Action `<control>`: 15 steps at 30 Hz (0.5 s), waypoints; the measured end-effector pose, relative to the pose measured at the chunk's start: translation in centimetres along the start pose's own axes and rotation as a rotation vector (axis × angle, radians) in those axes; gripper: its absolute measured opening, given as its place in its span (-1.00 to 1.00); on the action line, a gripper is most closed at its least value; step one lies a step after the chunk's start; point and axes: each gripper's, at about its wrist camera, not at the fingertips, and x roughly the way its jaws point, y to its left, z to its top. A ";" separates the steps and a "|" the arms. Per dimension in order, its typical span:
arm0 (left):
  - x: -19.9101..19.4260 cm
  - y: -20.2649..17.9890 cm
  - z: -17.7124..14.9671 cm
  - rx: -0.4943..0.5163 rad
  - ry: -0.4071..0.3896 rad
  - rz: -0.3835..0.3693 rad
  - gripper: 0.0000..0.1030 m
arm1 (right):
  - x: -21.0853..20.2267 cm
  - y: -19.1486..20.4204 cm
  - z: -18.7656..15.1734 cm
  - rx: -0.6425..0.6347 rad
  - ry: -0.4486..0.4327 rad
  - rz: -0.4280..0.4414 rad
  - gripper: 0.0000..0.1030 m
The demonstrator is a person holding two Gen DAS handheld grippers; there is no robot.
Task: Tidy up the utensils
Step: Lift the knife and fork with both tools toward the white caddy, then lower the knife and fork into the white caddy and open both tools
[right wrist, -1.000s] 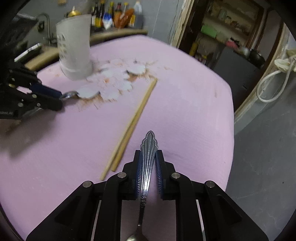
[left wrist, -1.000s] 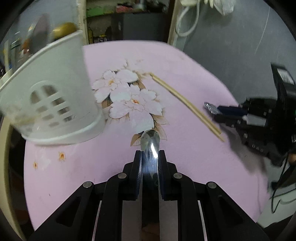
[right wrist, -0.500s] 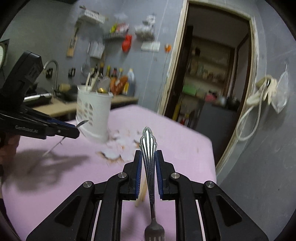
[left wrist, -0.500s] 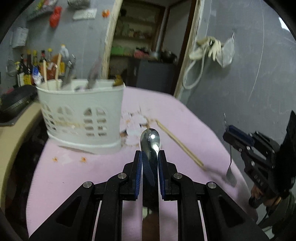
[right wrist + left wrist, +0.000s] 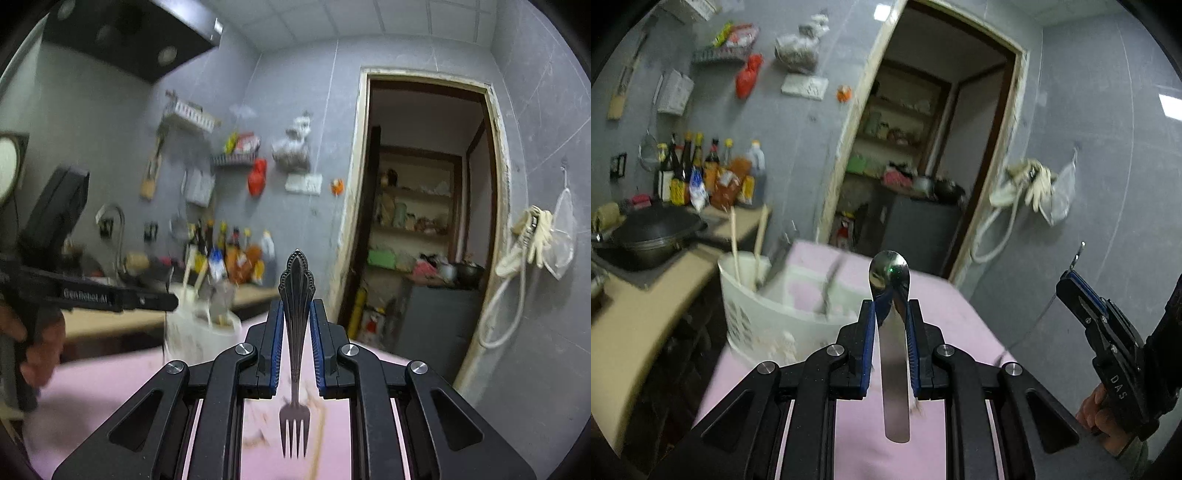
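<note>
Your left hand-held gripper [image 5: 891, 314] is clenched on a spoon [image 5: 888, 273] near its bowl end, bowl pointing forward and handle trailing back toward you, while your right hand-held gripper [image 5: 295, 321] is clenched on a fork [image 5: 294, 332] by its ornate handle with the tines hanging back below the jaws. Both utensils are held clear above the pink-covered bench [image 5: 945, 306], probably so each can drop upright into the white utensil caddy [image 5: 768, 314] standing at its far left, where 2 chopsticks [image 5: 734, 236] already lean; expect to tip each piece downward over the caddy's rim before letting go
</note>
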 end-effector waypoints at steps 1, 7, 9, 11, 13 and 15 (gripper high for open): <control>-0.1 0.4 0.8 0.001 -0.018 0.010 -0.75 | 0.6 -0.1 0.7 0.008 -0.018 0.018 -0.77; -0.1 3.8 6.2 -0.010 -0.080 0.081 -0.75 | 5.2 0.0 5.1 0.077 -0.131 0.120 -0.77; 0.1 5.2 7.7 -0.014 -0.094 0.117 -0.75 | 6.9 0.2 5.9 0.108 -0.163 0.146 -0.77; 0.6 6.7 8.6 -0.022 -0.108 0.153 -0.75 | 8.4 0.4 6.5 0.140 -0.186 0.165 -0.77; 1.0 8.1 9.5 -0.033 -0.128 0.184 -0.75 | 10.2 0.7 6.7 0.169 -0.211 0.184 -0.77; 1.3 9.5 10.4 -0.044 -0.149 0.212 -0.75 | 11.5 1.1 6.8 0.183 -0.226 0.196 -0.77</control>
